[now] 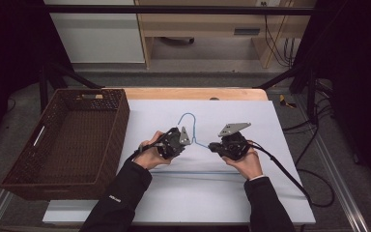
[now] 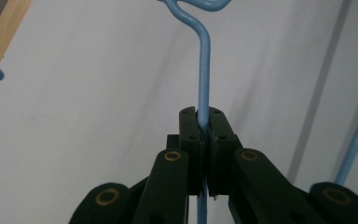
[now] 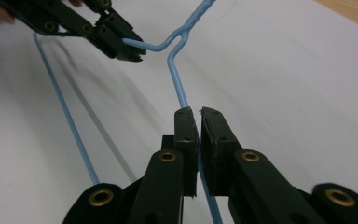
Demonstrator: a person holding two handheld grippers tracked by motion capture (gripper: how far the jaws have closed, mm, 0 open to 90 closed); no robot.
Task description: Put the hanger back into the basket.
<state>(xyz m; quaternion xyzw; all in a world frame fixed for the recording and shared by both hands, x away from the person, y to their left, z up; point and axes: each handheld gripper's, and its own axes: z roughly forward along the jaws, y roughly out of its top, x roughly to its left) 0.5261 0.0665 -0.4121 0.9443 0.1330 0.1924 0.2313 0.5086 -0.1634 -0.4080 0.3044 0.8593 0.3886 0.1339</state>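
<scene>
A light blue wire hanger (image 1: 189,116) lies over the white board (image 1: 251,116), with its hook toward the far side and its bottom bar near the person's hands. My left gripper (image 1: 186,143) is shut on the hanger's left shoulder wire (image 2: 204,70), just below the neck twist. My right gripper (image 1: 211,146) is closed around the right shoulder wire (image 3: 179,88), which runs between its jaws and comes out below them. In the right gripper view the left gripper (image 3: 135,51) grips the wire beside the twist. The hanger casts a shadow on the board there.
A dark brown wicker basket (image 1: 121,121) stands empty at the left of the board. A wooden table edge (image 1: 193,93) runs along the far side. Cables (image 1: 290,179) trail off to the right, and dark frame posts stand at both sides.
</scene>
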